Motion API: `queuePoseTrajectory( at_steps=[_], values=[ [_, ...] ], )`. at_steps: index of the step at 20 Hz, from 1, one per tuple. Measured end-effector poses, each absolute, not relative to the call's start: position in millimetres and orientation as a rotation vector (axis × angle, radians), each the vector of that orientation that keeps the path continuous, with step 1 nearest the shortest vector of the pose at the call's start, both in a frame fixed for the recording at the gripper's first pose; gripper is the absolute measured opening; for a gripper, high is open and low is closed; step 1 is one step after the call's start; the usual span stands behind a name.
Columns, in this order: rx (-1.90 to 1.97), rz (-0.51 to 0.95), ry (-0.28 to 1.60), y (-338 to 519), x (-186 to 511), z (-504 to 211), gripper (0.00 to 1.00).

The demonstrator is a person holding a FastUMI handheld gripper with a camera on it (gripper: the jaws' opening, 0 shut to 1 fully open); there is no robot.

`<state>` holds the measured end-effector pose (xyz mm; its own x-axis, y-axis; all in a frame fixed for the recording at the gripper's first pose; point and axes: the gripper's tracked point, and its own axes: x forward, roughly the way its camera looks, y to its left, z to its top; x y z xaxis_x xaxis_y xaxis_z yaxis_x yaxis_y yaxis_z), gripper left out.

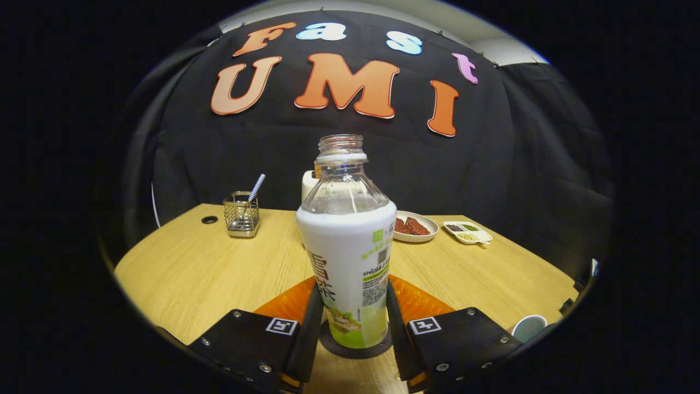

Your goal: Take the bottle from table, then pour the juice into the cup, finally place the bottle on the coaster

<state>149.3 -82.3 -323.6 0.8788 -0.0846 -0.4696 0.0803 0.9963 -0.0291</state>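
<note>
An uncapped clear bottle (350,246) with a white and green label stands upright on a dark round coaster (328,343) on the wooden table (191,273). It looks nearly empty behind the clear shoulder. My gripper (353,290) is shut on the bottle's lower body, with one finger pressed against each side of the label. A pale cup (528,327) sits on the table off to the right of the right finger, partly cut off.
Beyond the bottle are a wire holder with a striped straw (241,214), a plate of brown food (415,226) and a white divided dish (467,231). A white container (308,185) stands right behind the bottle. The black cloth wall closes the far side.
</note>
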Motion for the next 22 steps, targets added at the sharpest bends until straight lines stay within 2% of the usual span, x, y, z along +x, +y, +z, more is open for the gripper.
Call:
queuePoseTrajectory(
  at_steps=[5,11,12,13,17,22],
  values=[
    [-0.007,-0.101,0.509,-83.4,145.6,-333.7,0.62],
    [0.176,-0.134,0.514,-93.4,139.6,-347.6,0.67],
    [0.226,-0.118,0.504,-90.1,139.0,-346.4,0.7],
    [0.266,-0.113,0.486,-90.1,137.4,-341.2,0.78],
    [0.305,-0.145,0.426,-104.3,124.1,-320.9,0.97],
    [0.262,-0.153,0.313,-118.0,87.5,-265.3,0.98]
  ],
)
